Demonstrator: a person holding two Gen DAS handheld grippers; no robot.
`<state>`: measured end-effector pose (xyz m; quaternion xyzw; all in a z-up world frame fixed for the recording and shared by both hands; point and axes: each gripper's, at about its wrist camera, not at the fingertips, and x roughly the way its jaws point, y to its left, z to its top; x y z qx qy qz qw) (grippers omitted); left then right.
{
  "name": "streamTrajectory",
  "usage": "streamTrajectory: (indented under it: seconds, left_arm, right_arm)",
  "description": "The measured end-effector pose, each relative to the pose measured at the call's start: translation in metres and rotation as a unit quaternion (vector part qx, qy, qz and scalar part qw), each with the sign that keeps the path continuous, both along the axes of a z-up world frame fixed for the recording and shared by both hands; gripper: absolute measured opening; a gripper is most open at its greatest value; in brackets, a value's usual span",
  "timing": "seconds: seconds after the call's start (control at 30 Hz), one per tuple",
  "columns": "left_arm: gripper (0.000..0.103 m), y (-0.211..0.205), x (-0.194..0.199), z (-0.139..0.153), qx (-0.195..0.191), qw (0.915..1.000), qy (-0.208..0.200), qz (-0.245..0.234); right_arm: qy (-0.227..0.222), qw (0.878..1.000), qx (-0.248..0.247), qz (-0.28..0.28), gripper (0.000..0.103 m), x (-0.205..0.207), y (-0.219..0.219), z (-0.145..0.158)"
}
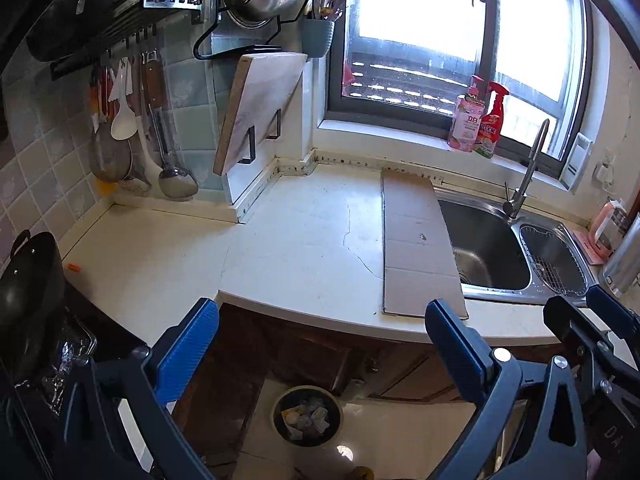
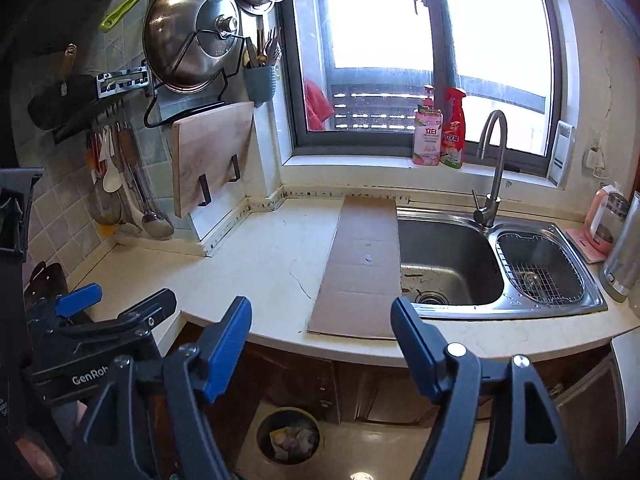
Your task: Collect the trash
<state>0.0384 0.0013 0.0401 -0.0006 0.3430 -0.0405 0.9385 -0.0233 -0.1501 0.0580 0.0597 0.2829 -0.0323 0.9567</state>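
Note:
A round dark trash bin [image 1: 306, 416] stands on the floor below the counter edge, holding crumpled wrappers; the right wrist view shows the bin [image 2: 289, 436] too. My left gripper [image 1: 322, 312] is open and empty, its blue fingers [image 1: 192, 344] spread above the counter's front edge. My right gripper [image 2: 322, 312] is open too, with nothing between its fingers [image 2: 228, 344]. A small orange scrap [image 1: 74, 267] lies on the counter at the left. A flat cardboard sheet [image 2: 362, 264] lies on the counter beside the sink, with a tiny pale bit [image 2: 368, 258] on it.
The white counter [image 1: 304, 240] runs to a steel double sink [image 2: 452, 260] with a tap [image 2: 490, 184]. A black wok [image 1: 28, 292] sits at the left. A cutting board [image 1: 260, 108], hanging utensils [image 1: 132, 120] and pot lids are on the wall. Bottles [image 2: 440, 132] stand on the windowsill.

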Motion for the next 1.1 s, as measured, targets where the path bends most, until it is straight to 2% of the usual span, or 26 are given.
streamTrajectory:
  seconds: [0.23,0.5,1.1]
  left_arm:
    - [0.102,0.004,-0.006,0.007,0.008,0.9996,-0.013,0.025]
    - [0.102,-0.004,-0.018,0.012,0.037,0.9982,-0.038,0.027]
    - [0.102,-0.01,-0.011,0.007,0.051,0.9978,-0.026,0.035]
  right_arm:
    - [-0.014,1.0,-0.005,0.015,0.073,0.0,0.006,0.003]
    - [-0.006,1.0,0.02,0.022,0.073,0.006,0.001,-0.001]
    - [0.018,0.998,0.048,0.026,0.073,0.014,-0.009,-0.013]
